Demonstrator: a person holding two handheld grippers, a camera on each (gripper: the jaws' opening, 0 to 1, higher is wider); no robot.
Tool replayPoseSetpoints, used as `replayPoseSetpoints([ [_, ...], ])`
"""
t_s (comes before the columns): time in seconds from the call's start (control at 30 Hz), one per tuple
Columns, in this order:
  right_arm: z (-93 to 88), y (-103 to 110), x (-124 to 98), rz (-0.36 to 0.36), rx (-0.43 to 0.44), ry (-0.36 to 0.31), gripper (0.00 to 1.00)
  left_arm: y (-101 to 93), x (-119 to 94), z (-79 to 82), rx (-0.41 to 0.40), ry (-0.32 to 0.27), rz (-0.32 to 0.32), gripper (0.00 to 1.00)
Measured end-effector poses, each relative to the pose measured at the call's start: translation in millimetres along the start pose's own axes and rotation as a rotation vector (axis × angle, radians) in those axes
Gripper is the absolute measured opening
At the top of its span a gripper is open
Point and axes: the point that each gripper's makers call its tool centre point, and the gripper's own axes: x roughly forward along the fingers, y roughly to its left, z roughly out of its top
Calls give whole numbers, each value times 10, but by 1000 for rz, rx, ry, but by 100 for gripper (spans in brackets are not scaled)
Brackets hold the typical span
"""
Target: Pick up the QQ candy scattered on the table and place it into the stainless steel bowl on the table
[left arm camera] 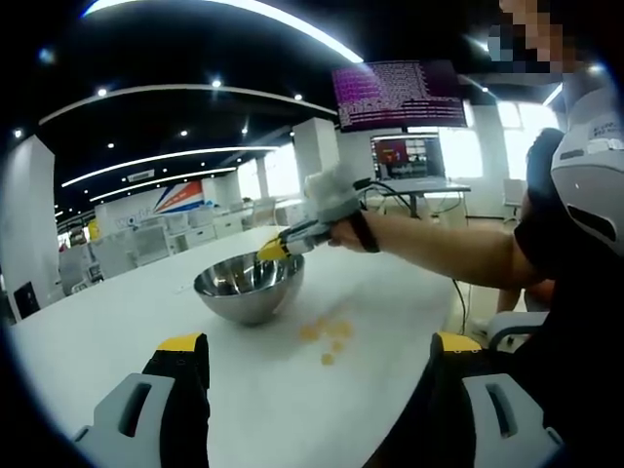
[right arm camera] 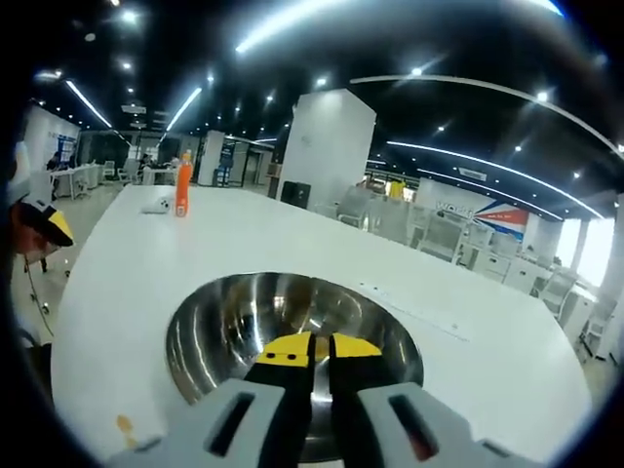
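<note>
The stainless steel bowl (left arm camera: 249,286) stands on the white table (left arm camera: 117,331), and several yellow QQ candies (left arm camera: 327,336) lie just right of it. My left gripper (left arm camera: 320,343) is held back from them, open wide, with nothing between its jaws. A person's hand holds my right gripper (left arm camera: 276,248) over the bowl's far rim. In the right gripper view the bowl (right arm camera: 234,322) lies right below my right gripper (right arm camera: 321,347). Its yellow-tipped jaws are nearly together, with a small yellowish piece seemingly pinched in the slit. One stray candy (right arm camera: 125,426) lies beside the bowl.
An orange bottle (right arm camera: 182,188) and a small white object (right arm camera: 156,206) stand far off on the table. A person's arm (left arm camera: 439,249) reaches across from the right. A large screen (left arm camera: 400,93) and a monitor (left arm camera: 408,156) are behind. The table edge (left arm camera: 444,322) curves near the right.
</note>
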Motion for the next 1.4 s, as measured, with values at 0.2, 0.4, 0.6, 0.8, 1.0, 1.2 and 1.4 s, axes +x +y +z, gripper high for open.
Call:
replayPoseSetpoints([
  [0.2,27,11,-7,-6,-54,-14,23,-8,0,4,1,0,0,94],
  [0.4,9,6,-15,-4,-63,-6,23,-9,-8,22,3,-3,1,94],
  [0.6,139,76,-87,21,-21,-60,25,-12,-13,14,5,1,4,94],
  [0.8,322,38,-180,-8,-65,-99,24,-19,-11,11,4,4,4,94],
  [1.0,526,-43,-302,-36,-68,-139,24,-37,-5,36,6,-2,1,94],
  [1.2,875,-56,-550,-55,-85,-219,22,-35,-19,44,7,-4,4,94],
  [1.4,1229,147,-852,-14,-112,-300,22,-36,-19,49,9,-5,5,94],
])
